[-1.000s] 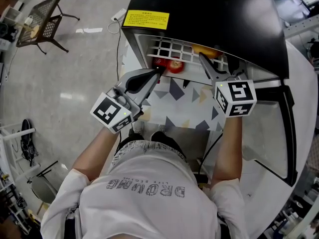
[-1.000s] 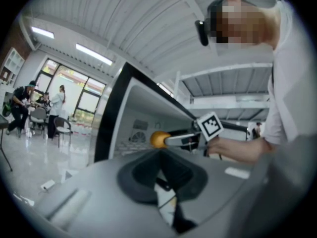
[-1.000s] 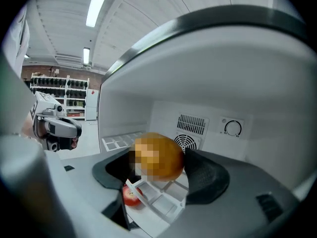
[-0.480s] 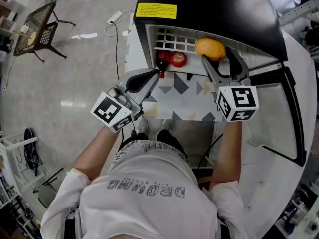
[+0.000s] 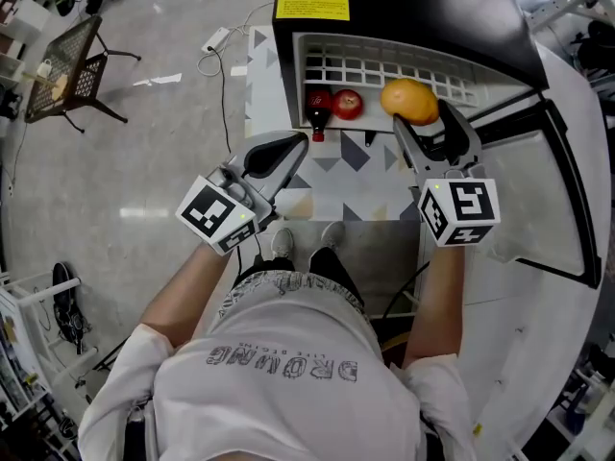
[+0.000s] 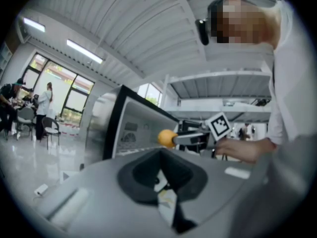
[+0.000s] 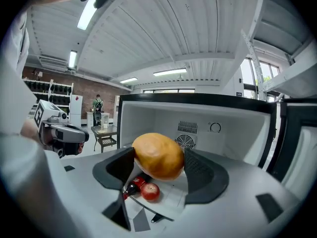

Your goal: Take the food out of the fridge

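Note:
My right gripper [image 5: 423,115] is shut on a round orange fruit [image 5: 410,101], held just in front of the open black fridge [image 5: 404,8]. In the right gripper view the orange fruit [image 7: 158,155] sits squeezed between the two dark pads. Below it on the fridge's lower level lie a red apple [image 5: 347,104] and a dark bottle with a red label [image 5: 316,113]; the apple [image 7: 150,191] and bottle [image 7: 132,185] also show in the right gripper view. My left gripper [image 5: 291,150] hangs shut and empty, left of the fruit and outside the fridge.
The fridge door [image 5: 567,190] stands open at the right. A white wire shelf [image 5: 384,70] crosses the fridge's opening. A patterned mat [image 5: 346,176] lies on the floor before it, with the person's shoes [image 5: 284,243] at its edge. A metal chair [image 5: 72,60] stands far left.
The right gripper has drawn back out of the fridge with the orange fruit in it. The left gripper has hardly moved.

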The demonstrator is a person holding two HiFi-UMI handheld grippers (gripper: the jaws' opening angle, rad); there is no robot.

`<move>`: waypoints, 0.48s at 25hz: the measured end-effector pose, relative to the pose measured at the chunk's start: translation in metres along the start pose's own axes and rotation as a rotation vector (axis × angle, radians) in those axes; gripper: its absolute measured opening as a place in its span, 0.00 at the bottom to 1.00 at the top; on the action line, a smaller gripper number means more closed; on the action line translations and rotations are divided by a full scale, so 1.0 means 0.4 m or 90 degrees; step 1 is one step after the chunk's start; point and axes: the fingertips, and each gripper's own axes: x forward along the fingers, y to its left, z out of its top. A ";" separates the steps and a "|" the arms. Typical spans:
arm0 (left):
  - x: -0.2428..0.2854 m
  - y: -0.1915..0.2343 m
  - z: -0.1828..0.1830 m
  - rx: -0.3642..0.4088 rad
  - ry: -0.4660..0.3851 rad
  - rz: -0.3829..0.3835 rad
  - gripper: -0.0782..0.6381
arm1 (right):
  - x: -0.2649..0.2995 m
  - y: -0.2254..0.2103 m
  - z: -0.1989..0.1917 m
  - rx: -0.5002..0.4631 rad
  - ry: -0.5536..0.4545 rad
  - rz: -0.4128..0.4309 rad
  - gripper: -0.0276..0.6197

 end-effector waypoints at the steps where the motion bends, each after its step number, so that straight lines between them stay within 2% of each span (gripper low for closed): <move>1: -0.005 -0.002 -0.001 0.001 0.001 -0.003 0.12 | -0.009 0.005 -0.002 0.001 0.000 -0.004 0.51; 12: -0.052 -0.006 -0.035 0.003 0.021 -0.019 0.12 | -0.103 0.044 -0.068 0.052 0.004 -0.044 0.51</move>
